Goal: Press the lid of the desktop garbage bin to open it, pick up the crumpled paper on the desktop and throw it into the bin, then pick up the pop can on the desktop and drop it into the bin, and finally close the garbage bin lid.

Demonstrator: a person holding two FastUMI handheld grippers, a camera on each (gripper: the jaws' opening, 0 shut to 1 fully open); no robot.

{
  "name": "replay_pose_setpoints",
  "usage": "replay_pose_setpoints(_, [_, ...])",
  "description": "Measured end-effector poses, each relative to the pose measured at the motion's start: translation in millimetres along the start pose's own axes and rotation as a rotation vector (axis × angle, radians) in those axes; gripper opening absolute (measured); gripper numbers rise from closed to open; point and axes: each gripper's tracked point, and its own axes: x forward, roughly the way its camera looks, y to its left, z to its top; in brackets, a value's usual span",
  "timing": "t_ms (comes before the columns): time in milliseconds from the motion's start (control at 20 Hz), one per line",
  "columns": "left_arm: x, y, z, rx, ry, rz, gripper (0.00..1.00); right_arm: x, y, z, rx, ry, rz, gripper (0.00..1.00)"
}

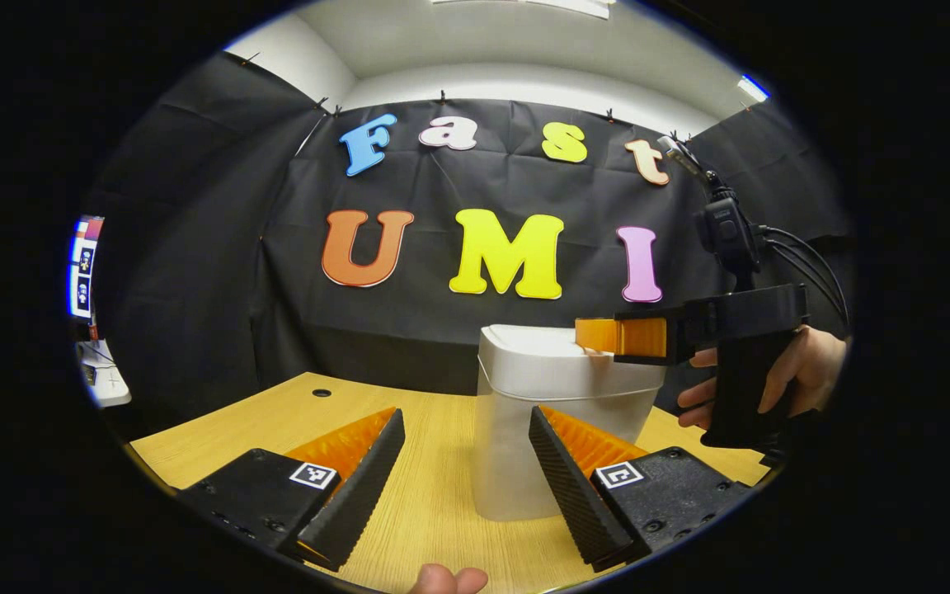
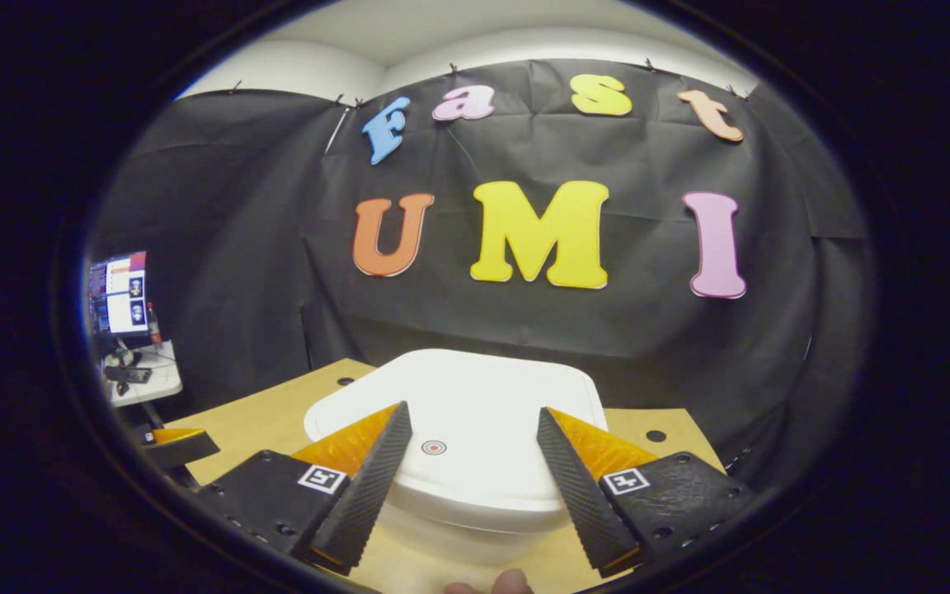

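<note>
**Garbage bin lid down, right gripper above it**

Garbage bin (image 1: 557, 412), white, stands on the wooden desk (image 1: 434, 487) with its lid (image 2: 475, 412) down, so its contents are hidden. The right gripper (image 2: 471, 487) hovers over the lid, fingers spread, grasping nothing. The left gripper (image 1: 463, 487) faces the bin, fingers likewise released.

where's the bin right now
The bin stands on the desk ahead of the left gripper, lid closed. The right gripper hovers over that lid.
</note>
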Motion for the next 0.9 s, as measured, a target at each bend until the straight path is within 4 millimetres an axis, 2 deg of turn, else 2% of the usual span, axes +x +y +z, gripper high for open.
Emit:
replay_pose_setpoints(200, [2,0,6,0.055,-0.004,0.012,0.98,-1,-1,2,0.042,-0.039,0.000,0.95])
replay_pose_setpoints(300, [3,-2,8,0.061,-0.008,0.008,0.98,-8,-13,17,0.031,-0.106,-0.032,0.95])
replay_pose_setpoints(400, [2,-3,5,0.063,-0.006,0.009,0.98,-24,-20,33,0.051,-0.197,-0.042,0.97])
replay_pose_setpoints(550, [1,-7,3,0.052,-0.018,0.008,0.98,-51,-33,29,0.024,-0.274,-0.078,0.95])
replay_pose_setpoints(650, [0,-13,2,0.054,-0.026,-0.004,0.98,-74,-40,14,-0.021,-0.314,-0.115,0.95])
replay_pose_setpoints(900, [-1,-16,-1,0.092,-0.047,-0.003,0.98,-114,-64,-58,-0.092,-0.325,-0.213,0.95])
